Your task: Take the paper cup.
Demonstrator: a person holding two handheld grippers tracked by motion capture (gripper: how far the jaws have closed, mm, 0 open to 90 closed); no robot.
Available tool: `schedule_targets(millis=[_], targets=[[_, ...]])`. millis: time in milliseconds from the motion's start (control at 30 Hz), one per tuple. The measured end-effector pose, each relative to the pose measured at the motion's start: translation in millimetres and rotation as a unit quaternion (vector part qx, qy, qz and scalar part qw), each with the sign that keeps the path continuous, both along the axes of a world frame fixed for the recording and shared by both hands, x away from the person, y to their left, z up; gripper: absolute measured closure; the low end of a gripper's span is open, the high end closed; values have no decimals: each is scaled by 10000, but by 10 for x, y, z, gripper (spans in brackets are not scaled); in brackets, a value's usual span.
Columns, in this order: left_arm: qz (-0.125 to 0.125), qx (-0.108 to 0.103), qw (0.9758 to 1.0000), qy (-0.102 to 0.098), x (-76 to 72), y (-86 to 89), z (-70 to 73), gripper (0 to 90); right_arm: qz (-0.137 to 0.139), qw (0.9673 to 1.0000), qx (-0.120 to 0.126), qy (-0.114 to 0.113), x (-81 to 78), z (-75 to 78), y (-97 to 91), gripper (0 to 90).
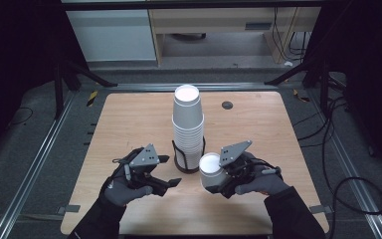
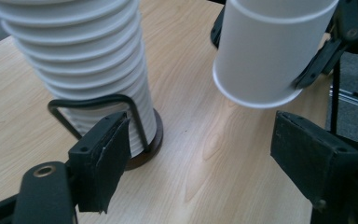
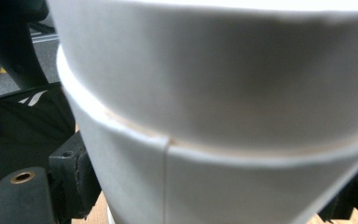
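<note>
Paper cup (image 1: 210,169), white, is clamped between the jaws of the right gripper (image 1: 218,180), held tilted above the wooden table (image 1: 129,119), just right of the stack of paper cups (image 1: 188,124). That stack stands upright in a black wire holder (image 1: 179,158). Left gripper (image 1: 165,174) is beside the holder, jaws spread wide with nothing between them.

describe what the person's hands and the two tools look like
Both hands wear grey gloves over black sleeves. The left tool and right tool are black, each topped by a grey three-cornered plate with dark dots, and carry blocky black jaws with worn pads. Thin black cables trail from them.
</note>
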State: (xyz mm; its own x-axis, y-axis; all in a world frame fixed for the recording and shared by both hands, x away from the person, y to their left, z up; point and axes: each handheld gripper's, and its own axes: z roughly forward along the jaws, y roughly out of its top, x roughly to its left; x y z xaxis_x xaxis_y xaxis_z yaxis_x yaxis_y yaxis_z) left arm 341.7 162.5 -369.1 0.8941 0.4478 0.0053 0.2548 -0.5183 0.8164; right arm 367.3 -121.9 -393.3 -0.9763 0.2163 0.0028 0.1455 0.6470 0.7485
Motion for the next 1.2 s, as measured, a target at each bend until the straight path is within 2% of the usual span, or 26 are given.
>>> schedule_targets(millis=[233,633,1200], targets=[[-193,-53,9998,79,-2,-119,42,189,96,9999,-70,62,-8,-70,53,146],[-580,65,9982,160,14,-407,69,184,217,9995,-180,106,-26,-130,123,146],[-850,219,9956,319,68,-626,43,172,342,9990,-264,132,-44,-159,177,146]])
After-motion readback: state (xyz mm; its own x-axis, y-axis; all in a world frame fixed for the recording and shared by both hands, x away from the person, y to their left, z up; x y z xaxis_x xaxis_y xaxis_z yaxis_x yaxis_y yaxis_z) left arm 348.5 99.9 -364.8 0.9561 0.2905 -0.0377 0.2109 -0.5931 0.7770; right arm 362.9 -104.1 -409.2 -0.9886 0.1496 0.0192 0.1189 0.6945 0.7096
